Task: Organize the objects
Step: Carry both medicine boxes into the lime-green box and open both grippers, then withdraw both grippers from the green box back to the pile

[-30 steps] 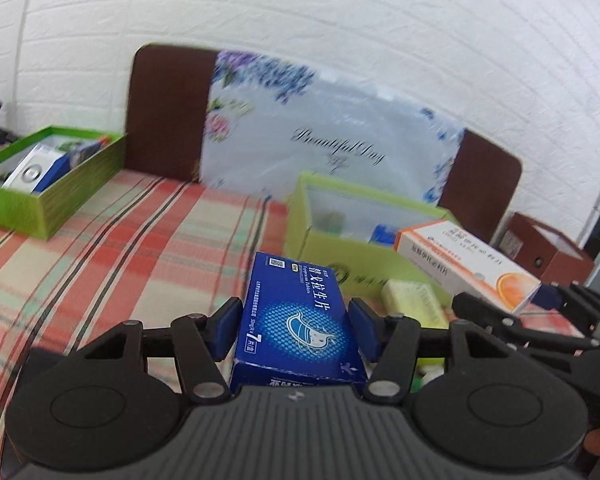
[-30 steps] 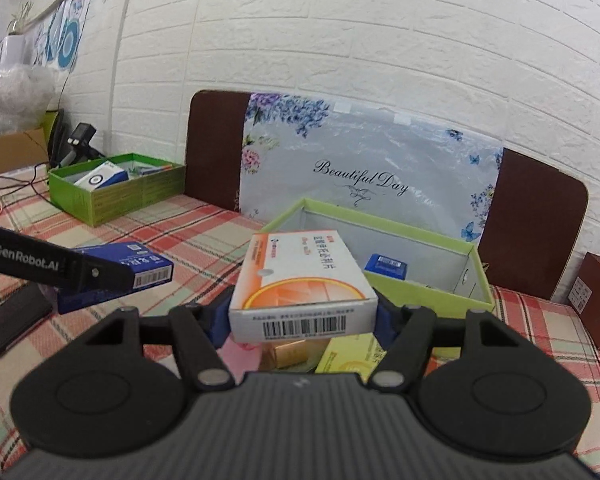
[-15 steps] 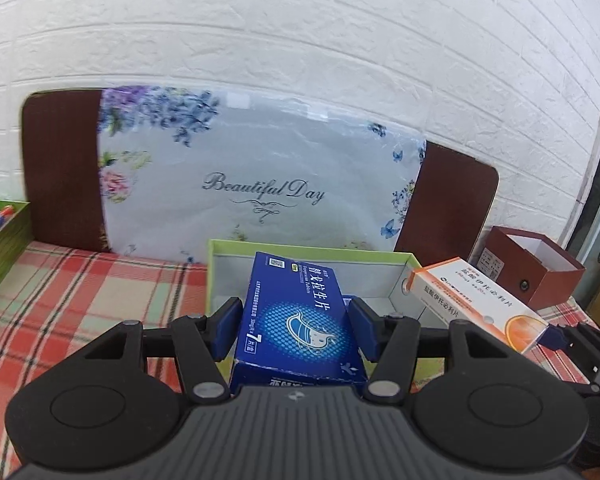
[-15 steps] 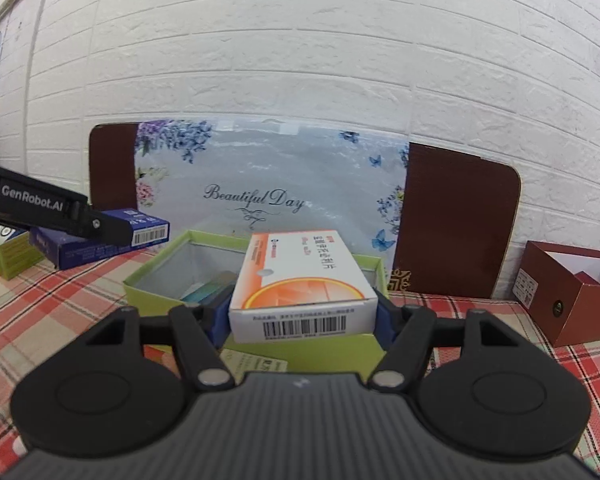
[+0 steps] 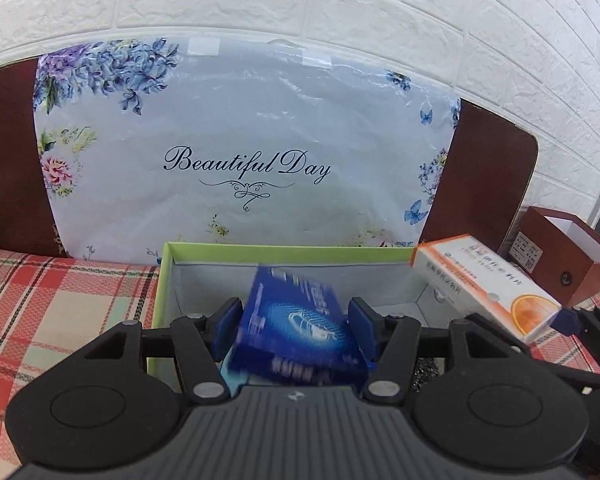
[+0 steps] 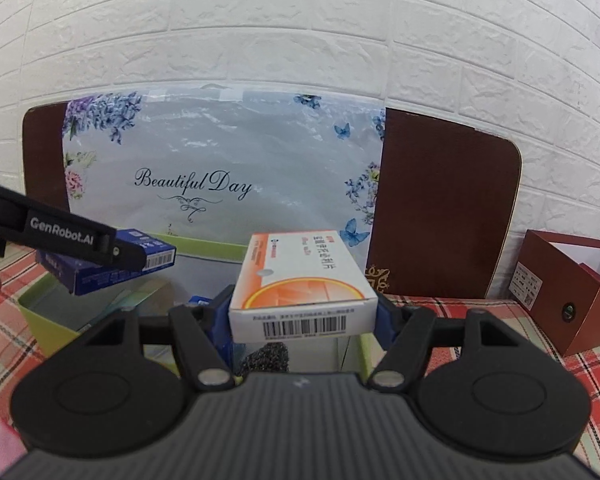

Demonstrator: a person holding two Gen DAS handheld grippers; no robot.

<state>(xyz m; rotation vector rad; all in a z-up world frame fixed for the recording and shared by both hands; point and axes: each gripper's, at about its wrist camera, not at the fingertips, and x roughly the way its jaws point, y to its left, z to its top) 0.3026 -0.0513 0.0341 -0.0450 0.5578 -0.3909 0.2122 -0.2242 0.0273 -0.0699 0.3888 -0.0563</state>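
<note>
"Beautiful Day" is being read on the floral board beyond both grippers; "GenRobot.AI" is being shown on the left gripper's finger. The blue box, blurred and tilted, is being seen between the left gripper's spread pads over the green bin; contact cannot be told. The white-and-orange box is being clamped by the right gripper, long axis pointing forward, barcode end nearest.
</note>
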